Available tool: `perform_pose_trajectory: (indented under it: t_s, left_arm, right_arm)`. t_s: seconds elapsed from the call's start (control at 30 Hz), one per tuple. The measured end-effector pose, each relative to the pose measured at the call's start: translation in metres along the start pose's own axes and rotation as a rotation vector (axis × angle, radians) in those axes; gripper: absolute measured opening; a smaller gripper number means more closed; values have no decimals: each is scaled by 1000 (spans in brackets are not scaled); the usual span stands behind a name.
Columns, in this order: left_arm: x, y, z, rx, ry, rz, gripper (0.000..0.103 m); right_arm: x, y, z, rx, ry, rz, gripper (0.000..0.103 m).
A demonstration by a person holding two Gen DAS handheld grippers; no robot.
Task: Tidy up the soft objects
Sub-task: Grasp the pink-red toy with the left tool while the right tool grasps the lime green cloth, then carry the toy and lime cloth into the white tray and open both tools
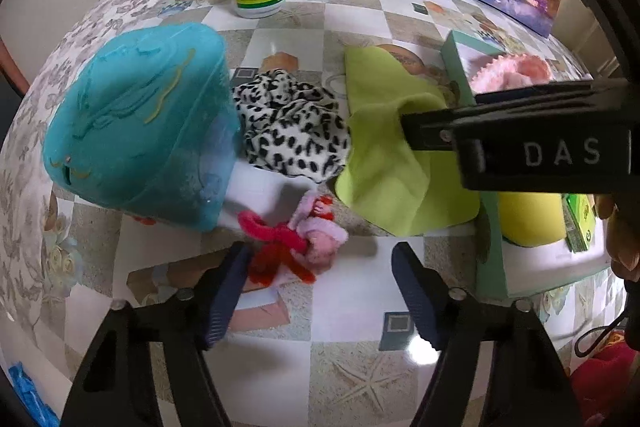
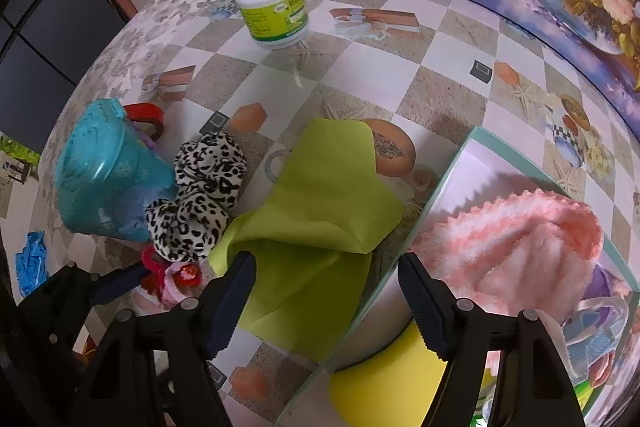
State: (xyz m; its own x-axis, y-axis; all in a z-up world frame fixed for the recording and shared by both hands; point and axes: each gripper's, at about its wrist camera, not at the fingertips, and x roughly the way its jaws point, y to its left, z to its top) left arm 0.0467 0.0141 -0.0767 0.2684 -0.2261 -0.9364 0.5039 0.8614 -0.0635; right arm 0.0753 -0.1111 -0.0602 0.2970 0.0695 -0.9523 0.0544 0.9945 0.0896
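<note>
Cloth, lime green, reads as thin, light and limp: it should bunch and drape rather than keep shape, so the raised fold at its near edge, the edge closest to the box, looks the best place to pinch. It lies partly folded on the checked tablecloth, just beside the box's left wall, one corner lifted into a soft ridge. Right gripper hangs over that near edge, jaws apart, its left finger low against the cloth and its right finger over the box wall; nothing is clamped. Left gripper stands further from the box, jaws apart and empty, above a small pink and red fuzzy toy that lies on the table past the cloth. That toy looks fluffy, light and easy to squash; its middle seems the surest hold. Leopard-print fabric sits bunched on the far side of the cloth from the box, touching a teal plastic container. Inside the box already: a fluffy pink towel and something yellow.
</note>
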Motion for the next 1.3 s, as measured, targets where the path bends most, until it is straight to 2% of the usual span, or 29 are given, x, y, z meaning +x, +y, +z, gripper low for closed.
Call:
perform_pose_trajectory:
  t_s: [0.13,0.3,0.43,0.6,0.73,0.77,0.93,1.0,1.07,1.1,1.3]
  left_arm:
    - [1,10,-1,-33,-1,-8,54]
    - [-3,18,-4,-43,-12,-11,46]
    - [-5,20,-6,-51,-14,-22,38]
    - [-12,31,-11,-70,-19,-29,36]
    - [-16,35,-12,-81,-23,-27,35]
    - [-17,37,-13,-83,-24,-25,35]
    - [-18,39,-14,-91,-20,-14,35]
    - [-17,39,-14,-90,-16,-7,35]
    - [-18,40,-14,-91,-13,3,35]
    - [-18,41,-15,-92,-11,8,35]
    - [-18,43,-15,-107,4,13,35]
  right_arm:
    - [4,3,-1,-1,7,-21,73]
    - [1,1,-2,4,7,-19,61]
    - [-6,1,-3,3,-7,-11,61]
    - [-26,14,0,-36,-60,31,57]
    - [-14,30,-2,-82,-22,32,55]
    - [-8,32,-3,-86,-8,33,50]
    - [11,36,-8,-96,36,44,41]
    - [16,35,-9,-89,40,45,31]
    - [18,31,-9,-73,40,51,26]
    - [19,29,-10,-69,38,55,18]
    - [17,25,-12,-39,25,74,6]
